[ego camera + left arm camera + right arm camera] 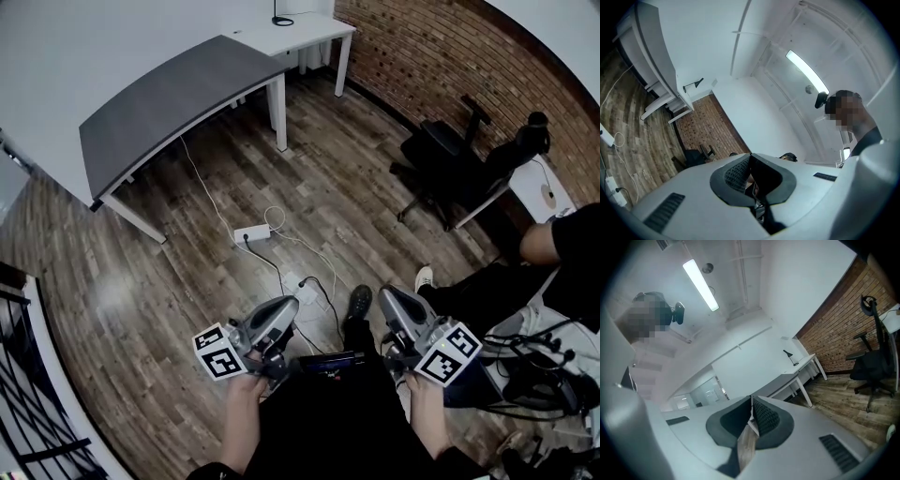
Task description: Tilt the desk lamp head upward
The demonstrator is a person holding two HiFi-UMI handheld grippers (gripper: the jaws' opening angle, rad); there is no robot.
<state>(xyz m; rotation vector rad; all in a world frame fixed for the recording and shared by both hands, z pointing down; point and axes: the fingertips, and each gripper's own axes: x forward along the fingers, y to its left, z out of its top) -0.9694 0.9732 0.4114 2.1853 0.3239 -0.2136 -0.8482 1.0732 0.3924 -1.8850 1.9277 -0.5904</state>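
A: Left gripper (pixel 284 307): jaws together, nothing between. Right gripper (pixel 389 298): likewise closed, empty.
B: Desk lamp (pixel 280 17)?
A: Standing at the white table's (pixel 317 36) back edge by the wall, well apart from both grippers.

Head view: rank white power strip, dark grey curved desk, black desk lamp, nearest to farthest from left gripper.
From the left gripper:
1. White power strip, on the floor just ahead.
2. Dark grey curved desk, farther, upper left.
3. Black desk lamp, on the white desk, top edge.
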